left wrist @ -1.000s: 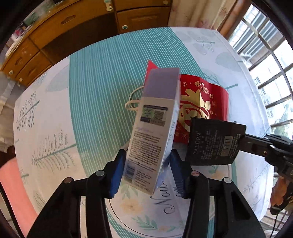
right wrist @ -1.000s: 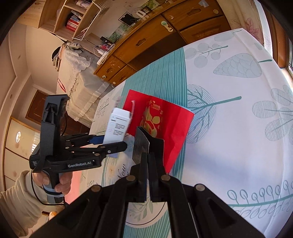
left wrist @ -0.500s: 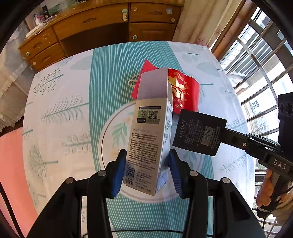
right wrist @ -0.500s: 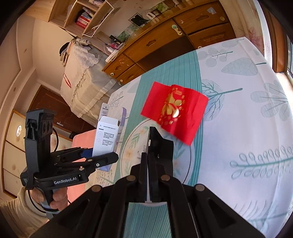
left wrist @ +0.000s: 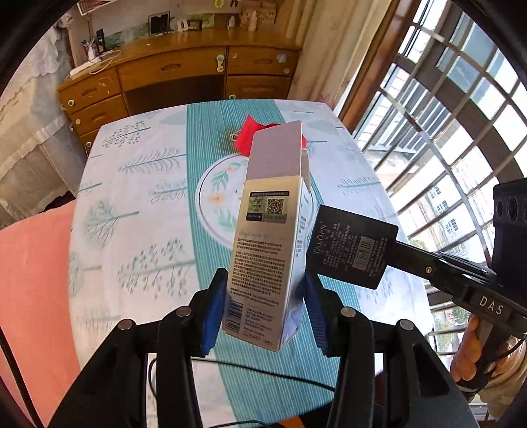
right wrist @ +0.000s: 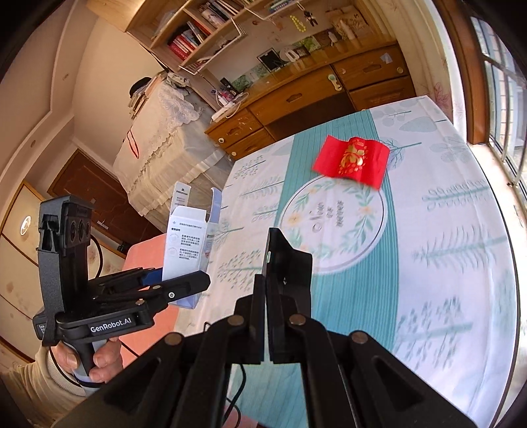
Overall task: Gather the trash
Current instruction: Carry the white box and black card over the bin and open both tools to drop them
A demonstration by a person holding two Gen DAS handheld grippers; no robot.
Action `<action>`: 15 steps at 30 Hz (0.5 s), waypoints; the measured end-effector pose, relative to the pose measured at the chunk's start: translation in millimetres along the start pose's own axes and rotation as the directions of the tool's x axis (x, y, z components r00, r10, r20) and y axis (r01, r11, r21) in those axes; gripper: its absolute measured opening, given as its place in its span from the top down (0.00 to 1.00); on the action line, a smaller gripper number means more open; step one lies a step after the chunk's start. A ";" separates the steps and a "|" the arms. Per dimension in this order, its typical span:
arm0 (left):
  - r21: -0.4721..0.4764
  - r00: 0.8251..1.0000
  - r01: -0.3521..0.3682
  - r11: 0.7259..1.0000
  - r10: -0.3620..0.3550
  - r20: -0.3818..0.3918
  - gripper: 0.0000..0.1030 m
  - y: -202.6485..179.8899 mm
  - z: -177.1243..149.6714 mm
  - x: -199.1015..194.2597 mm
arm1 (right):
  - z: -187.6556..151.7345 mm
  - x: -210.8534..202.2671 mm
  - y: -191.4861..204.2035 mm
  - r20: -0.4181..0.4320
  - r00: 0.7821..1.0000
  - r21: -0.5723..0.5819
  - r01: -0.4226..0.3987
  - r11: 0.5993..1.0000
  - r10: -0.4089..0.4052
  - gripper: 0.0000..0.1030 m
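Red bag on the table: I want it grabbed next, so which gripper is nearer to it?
Neither clearly. The red bag lies at the table's far end, with the left gripper and right gripper both held at the near edge, each already holding a box.

Place: a lived-in room of a home.
Furniture: a long wooden sideboard with drawers against the far wall, bookshelves above it.
Clutter: small photo frames and bottles along the sideboard top.
Tabletop: dressed in a leaf-print cloth with a teal stripe.
Window: barred, sunlit, buildings outside.
Extras: a lace cover draped over something tall.
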State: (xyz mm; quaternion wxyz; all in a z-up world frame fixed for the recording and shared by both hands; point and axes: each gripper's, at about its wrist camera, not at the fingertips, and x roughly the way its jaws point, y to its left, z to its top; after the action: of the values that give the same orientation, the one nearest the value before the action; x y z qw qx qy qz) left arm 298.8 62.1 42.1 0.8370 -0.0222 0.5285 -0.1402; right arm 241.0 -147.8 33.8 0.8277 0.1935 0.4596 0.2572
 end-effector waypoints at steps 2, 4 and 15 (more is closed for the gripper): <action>0.009 1.000 0.006 1.000 -0.007 0.013 0.57 0.5 -23.5 -20.2 | -28.4 -14.9 20.4 0.017 1.000 0.006 0.004 1.000 -0.004 0.99; 0.013 1.000 0.020 1.000 -0.020 0.021 0.57 2.8 -52.6 -40.8 | -56.5 -26.8 39.8 0.026 1.000 0.015 0.007 1.000 -0.007 0.99; 0.001 0.997 0.063 0.998 -0.063 -0.040 0.57 -4.4 -196.1 -84.4 | -182.1 -44.1 97.8 -0.109 0.993 0.006 0.042 0.999 -0.041 0.99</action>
State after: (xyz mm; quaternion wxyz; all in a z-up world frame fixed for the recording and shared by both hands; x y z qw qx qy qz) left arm 89.3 101.5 30.7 0.8215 -0.0349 0.5439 -0.1675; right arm 40.5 -81.6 25.9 0.8059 0.1729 0.5090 0.2482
